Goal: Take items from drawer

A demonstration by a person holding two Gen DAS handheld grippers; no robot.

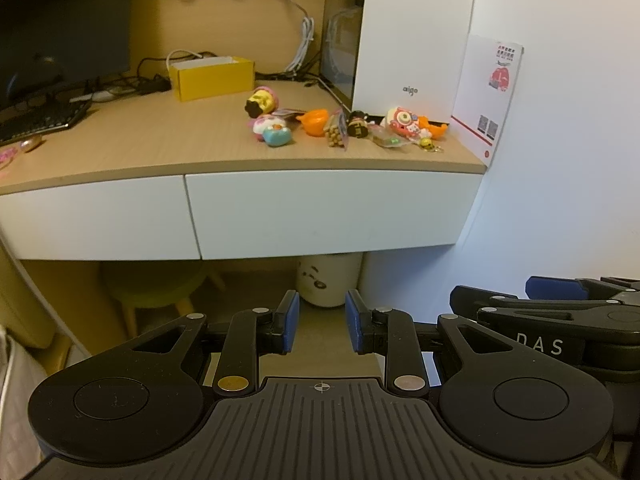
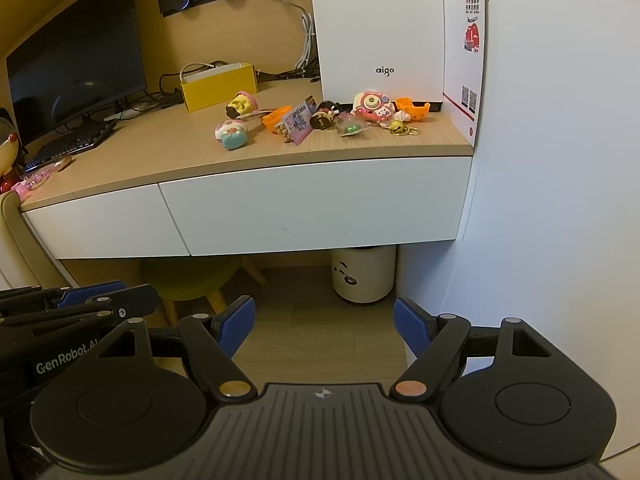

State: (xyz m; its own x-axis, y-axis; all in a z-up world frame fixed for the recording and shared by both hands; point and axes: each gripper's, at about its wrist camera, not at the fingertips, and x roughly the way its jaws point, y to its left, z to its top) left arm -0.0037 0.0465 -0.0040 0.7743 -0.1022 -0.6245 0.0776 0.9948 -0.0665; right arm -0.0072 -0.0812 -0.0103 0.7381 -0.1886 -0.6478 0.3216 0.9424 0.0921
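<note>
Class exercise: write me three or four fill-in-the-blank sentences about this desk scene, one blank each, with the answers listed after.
1. Both white drawers under the desk are ____.
2. The open box beside the monitor is ____ in colour.
3. The toys lie on the desk in front of a white case marked ____.
4. The left gripper and right gripper each hold ____.

Answers: closed; yellow; aigo; nothing

Toy-strewn wooden desk

Toys on desk, drawer beneath, bin below drawer.
</note>
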